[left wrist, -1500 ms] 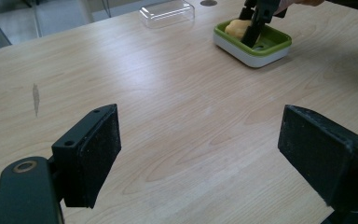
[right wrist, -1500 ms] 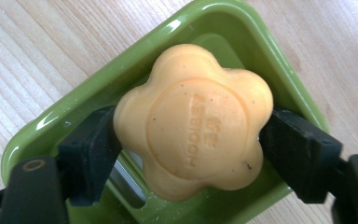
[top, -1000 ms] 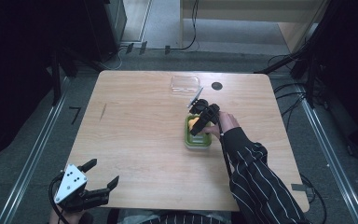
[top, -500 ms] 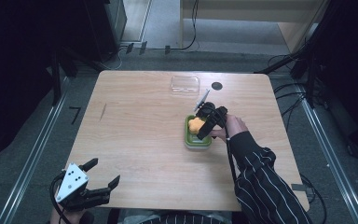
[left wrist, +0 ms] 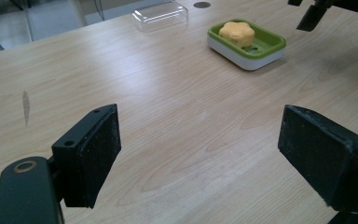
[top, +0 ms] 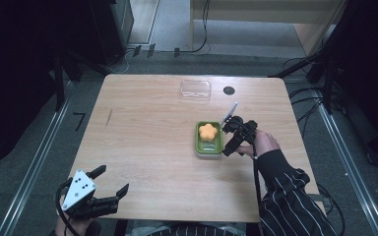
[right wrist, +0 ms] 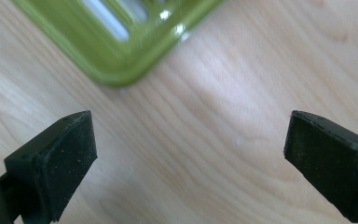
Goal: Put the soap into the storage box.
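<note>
On the tabletop [top: 147,147], right of centre, sits a green soap dish [top: 209,139] with a white base, and an orange flower-shaped soap [top: 208,132] lies in its far half. No brand, label or writing is readable on dish or soap.

Right hand-held gripper [top: 230,140] is just beside the dish's right edge, apart from it. Its jaws have just been opening and now stand wide with nothing between them; the right gripper view shows bare wood under the gap [right wrist: 191,154] and one corner of the dish above the left pad. The person's hand [top: 263,142] grips it from behind, striped sleeve [top: 285,196] trailing toward the near edge.

Left hand-held gripper [top: 113,182] hangs at the near left corner of the tabletop, well apart from the dish, jaws wide, empty. The grey three-cornered plate [top: 78,187] on top carries a few dark dots, no text.

A clear plastic lid [top: 195,90] lies near the far edge, beyond the dish, with a round black hole [top: 229,90] in the wood just to its right. There is a short dark mark [top: 109,117] on the wood toward the left side. The left gripper view has dish, soap and lid across the tabletop, and the right gripper's jaw tips at the top right.
</note>
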Available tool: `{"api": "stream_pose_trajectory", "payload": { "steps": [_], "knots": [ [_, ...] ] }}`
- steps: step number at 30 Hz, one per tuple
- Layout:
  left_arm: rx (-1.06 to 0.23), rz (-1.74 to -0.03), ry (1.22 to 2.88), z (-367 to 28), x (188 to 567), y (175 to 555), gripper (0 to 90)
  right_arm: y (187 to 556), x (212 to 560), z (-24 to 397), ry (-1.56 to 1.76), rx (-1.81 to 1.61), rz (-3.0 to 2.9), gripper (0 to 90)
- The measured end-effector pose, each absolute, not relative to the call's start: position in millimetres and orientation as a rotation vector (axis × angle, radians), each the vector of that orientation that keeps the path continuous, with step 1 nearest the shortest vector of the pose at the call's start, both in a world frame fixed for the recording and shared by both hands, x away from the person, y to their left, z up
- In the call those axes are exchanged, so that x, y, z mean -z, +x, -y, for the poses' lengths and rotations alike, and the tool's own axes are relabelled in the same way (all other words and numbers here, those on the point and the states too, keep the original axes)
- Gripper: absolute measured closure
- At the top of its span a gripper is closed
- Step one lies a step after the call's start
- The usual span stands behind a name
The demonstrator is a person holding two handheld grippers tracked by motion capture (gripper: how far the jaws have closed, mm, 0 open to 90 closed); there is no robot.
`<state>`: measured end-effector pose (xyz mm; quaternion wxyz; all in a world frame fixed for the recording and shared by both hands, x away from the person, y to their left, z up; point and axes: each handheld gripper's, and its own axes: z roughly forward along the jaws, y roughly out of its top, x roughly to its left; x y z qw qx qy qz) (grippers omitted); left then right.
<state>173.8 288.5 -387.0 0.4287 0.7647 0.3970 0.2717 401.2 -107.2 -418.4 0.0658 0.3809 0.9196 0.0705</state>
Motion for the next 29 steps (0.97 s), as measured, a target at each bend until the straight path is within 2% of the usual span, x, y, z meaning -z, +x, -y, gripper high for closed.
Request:
{"api": "stream_pose_trajectory", "payload": {
  "steps": [19, 29],
  "knots": [
    [-0.64, -0.933, 1.935, -277, 387, 190, 13.6, 349, 452, 162, 1.249, -0.092, -2.764, 2.5],
    [-0.623, -0.898, 1.951, -270, 387, 199, 13.6, 328, 468, 173, 1.235, -0.079, -2.788, 2.1]
  ]
}}
